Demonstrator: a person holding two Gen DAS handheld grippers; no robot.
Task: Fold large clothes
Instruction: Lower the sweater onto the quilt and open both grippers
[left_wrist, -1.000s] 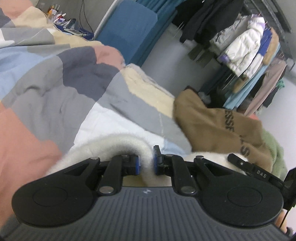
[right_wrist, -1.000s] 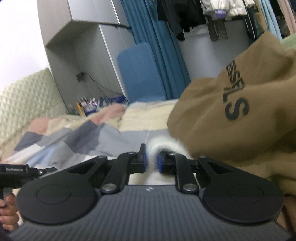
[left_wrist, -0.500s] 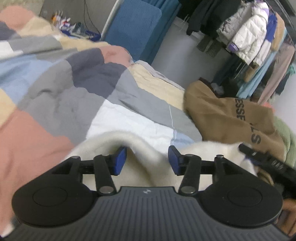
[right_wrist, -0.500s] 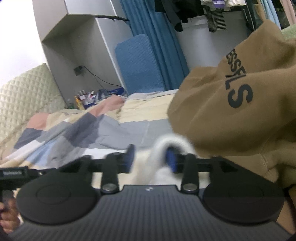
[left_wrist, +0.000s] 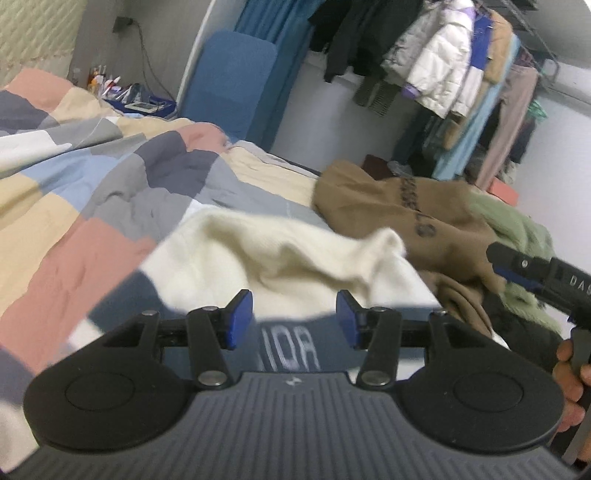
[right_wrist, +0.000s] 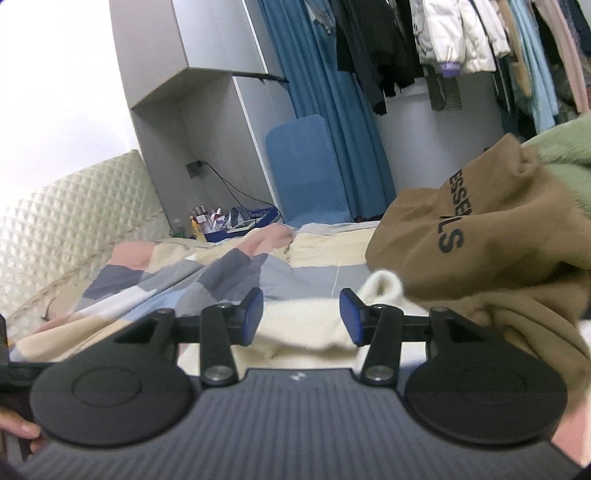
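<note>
Sweater (left_wrist: 280, 254) below parted fingers (left_wrist: 242, 319) (untouched)

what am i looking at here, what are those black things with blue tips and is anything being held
Each picture comes from a camera mounted on a hand-held gripper, looking along its two blue-padded fingers; a person carries one in each hand. The left gripper and right gripper both stand open, holding nothing. Below them a cream sweater lies on a patchwork quilt covering a bed. Beside it sit a brown hoodie and a green fluffy garment. The other gripper shows at the right edge of the left view.
</note>
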